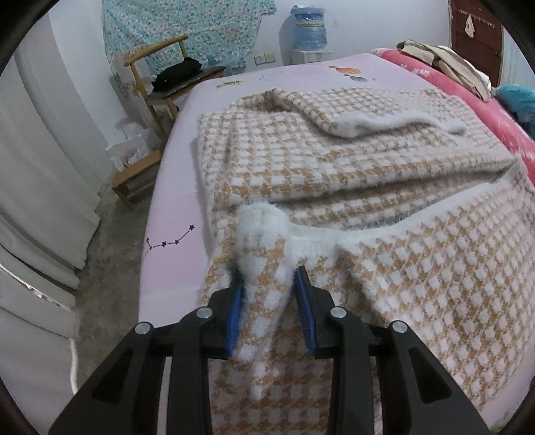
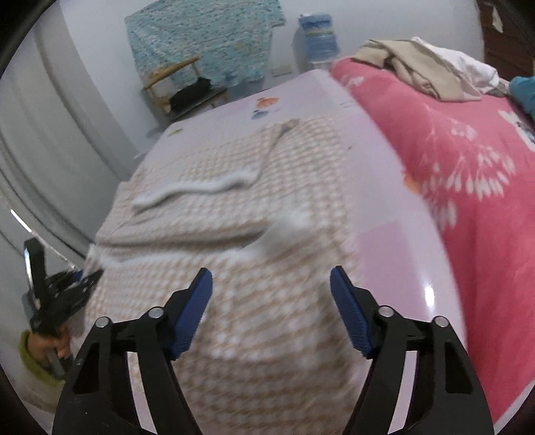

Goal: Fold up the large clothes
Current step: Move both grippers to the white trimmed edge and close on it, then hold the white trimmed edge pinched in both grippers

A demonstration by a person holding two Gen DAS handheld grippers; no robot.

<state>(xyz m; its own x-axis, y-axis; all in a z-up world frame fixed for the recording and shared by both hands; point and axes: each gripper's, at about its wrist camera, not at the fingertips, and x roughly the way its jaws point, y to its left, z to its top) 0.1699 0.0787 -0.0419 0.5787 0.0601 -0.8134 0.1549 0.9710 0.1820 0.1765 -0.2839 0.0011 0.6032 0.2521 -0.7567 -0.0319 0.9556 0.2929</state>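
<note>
The checked sweater (image 1: 351, 174), fuzzy tan and white, lies on the pale pink sheet (image 1: 180, 214) of a bed, its far part already folded into a layered stack with a white-edged sleeve across the top. At the near edge, the left gripper (image 1: 269, 284) has its blue pads (image 1: 306, 301) pressed on a bunched fold of the sweater's white-trimmed hem, lifted into a soft peak between them. The right gripper (image 2: 271, 287) hangs over the near part of the same garment with its jaws apart and nothing pinched between them; that view is blurred. At its left edge the left gripper shows again, held by a hand (image 2: 45, 348) with a yellow-green cuff. To the right of the sweater a red floral blanket (image 2: 468, 174) covers the other side of the bed, with beige clothes (image 2: 414, 67) heaped at its far end. Beyond the bed stand a wooden chair (image 1: 157, 83), a patterned teal cloth (image 1: 187, 26) on the wall, and a blue water bottle (image 1: 309, 28).
</note>
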